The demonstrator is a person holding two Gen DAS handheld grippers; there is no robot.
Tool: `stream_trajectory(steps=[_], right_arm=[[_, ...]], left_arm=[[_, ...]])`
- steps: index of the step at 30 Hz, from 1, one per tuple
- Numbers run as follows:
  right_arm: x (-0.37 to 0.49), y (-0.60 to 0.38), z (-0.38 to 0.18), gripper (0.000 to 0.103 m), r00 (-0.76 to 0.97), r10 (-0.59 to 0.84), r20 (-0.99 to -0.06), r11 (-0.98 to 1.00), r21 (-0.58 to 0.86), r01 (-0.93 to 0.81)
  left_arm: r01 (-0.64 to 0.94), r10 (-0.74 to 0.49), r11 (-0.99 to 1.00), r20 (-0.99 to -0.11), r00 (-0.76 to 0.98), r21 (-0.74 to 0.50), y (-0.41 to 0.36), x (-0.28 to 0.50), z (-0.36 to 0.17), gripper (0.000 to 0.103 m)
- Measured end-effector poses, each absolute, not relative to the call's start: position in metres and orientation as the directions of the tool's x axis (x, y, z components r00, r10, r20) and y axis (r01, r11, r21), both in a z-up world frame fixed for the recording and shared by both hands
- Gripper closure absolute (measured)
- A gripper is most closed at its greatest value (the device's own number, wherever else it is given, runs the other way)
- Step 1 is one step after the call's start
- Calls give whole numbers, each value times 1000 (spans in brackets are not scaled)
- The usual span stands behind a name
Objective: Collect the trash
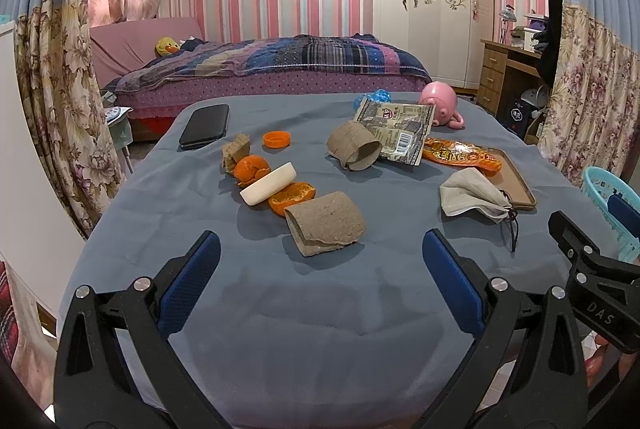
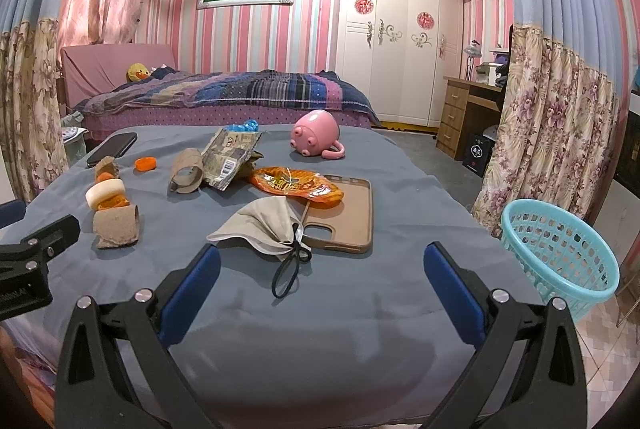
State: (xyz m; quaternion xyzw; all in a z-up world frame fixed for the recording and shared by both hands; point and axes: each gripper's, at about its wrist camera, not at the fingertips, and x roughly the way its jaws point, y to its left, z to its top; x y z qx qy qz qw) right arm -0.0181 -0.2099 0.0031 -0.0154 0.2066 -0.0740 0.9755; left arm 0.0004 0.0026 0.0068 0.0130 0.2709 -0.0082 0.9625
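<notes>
Worktop, blue-covered: cardboard tubes, orange peel, wrappers scattered mid-surface. Left gripper and right gripper: both spread, nothing held, poised at near edge. Basket stationed beside right edge, presumably for trash.

Home bedroom: bed, wardrobe.

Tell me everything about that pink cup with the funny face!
The pink cup looks like glossy plastic or ceramic, shaped like a round creature with small bumps and holes for a face. It lies tipped on its side at the far end of the blue-grey cloth, face toward the camera, its curly pink handle resting on the cloth. Nothing else touches it; both grippers are far from it.
</notes>
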Motion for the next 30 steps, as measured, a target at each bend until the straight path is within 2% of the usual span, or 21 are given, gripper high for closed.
stream_trajectory(steps=[30], right_arm=[[-18,-212,0,4,900,-161,-406,987,-71,144]], left_arm=[[21,-12,1000,-525,851,12,2,-1,6,5]])
